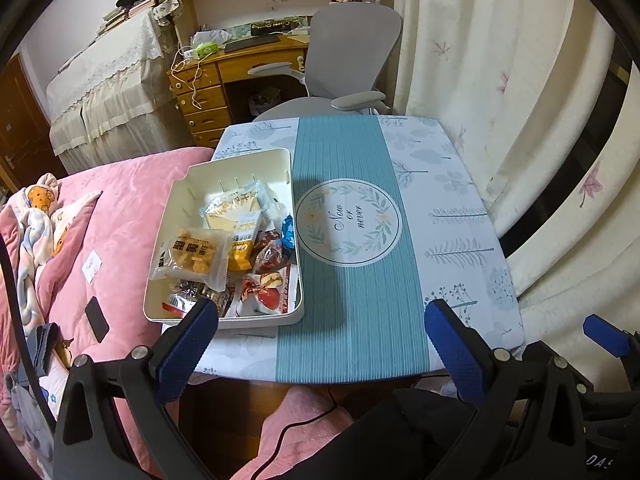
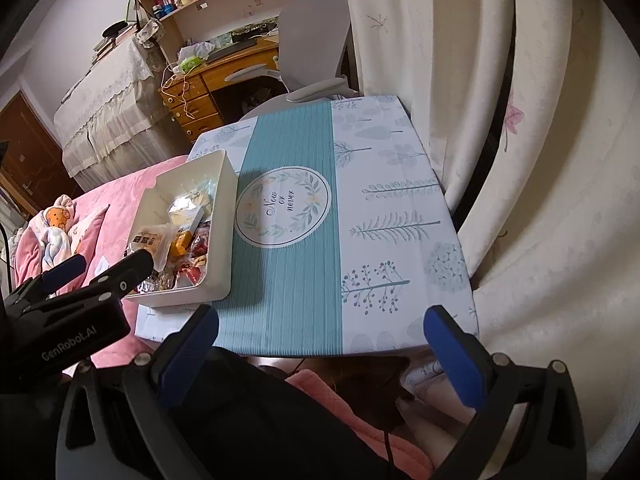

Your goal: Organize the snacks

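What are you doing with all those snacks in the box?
A person holds a gripper in each hand to tidy snacks. All the snack packets lie piled in the white bin on the left side of the small table. The left gripper and the right gripper are both open and empty, held at the table's near edge. Nothing is being picked up yet.

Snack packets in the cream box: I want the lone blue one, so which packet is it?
The shiny blue foil packet, against the cream plastic box's table-centre wall; its neighbours are clear, orange or red.
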`<state>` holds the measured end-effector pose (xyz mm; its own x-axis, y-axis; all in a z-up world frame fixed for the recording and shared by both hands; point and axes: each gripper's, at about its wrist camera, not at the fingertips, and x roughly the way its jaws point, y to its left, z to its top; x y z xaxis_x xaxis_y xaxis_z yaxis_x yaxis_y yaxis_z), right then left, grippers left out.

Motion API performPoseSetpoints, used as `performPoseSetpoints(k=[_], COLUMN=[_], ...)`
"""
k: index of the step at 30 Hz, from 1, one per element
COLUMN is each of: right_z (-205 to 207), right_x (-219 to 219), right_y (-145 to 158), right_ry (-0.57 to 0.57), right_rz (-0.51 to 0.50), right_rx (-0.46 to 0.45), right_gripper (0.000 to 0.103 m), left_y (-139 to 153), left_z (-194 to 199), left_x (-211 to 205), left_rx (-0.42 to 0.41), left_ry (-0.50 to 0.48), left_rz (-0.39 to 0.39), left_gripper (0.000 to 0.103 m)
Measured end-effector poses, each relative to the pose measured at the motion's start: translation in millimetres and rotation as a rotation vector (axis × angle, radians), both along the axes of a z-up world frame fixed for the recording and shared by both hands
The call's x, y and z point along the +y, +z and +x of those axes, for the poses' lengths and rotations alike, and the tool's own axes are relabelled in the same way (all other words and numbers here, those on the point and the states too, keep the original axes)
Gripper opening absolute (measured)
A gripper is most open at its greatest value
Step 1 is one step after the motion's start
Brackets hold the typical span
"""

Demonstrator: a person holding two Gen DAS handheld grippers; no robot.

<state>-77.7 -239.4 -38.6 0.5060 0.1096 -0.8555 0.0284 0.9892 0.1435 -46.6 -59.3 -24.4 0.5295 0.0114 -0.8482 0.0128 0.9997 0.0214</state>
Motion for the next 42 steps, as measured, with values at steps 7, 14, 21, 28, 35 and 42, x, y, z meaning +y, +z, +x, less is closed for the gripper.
performPoseSetpoints(k=[7,14,21,28,35,42], right_z=[-1,-4,-2,-1,1,0], right_x=[-2,2,3,3,-2,-8], right_y=[-3,-4,-5,-8,-7,-3], right_ry=[-0.007,0.0,-0.001,0.002,-0.001,-0.01], right_rz=[0.005,0.004,0.004,0.002,0.002,0.003], right_rx=[0.009,0.012,0.022,0.042,0.032,0.011], right_gripper=[0.103,0.103,0.103,0.103,0.103,0.103], left_y=[1,1,0,0,3,5], left_z=[0,-2,-2,-1,0,2], left_x=[-2,-2,-1,-2,-8,-13], left_rx=[0.002,-0.001,0.001,-0.004,-0.02,-0.035], left_ry=[-0.007,-0.005,-0.007,-0.013,-0.02,-0.024], left_rz=[0.006,0.004,0.004,0.015,0.023,0.028], left_gripper=[0.102,0.102,0.102,0.102,0.102,0.102])
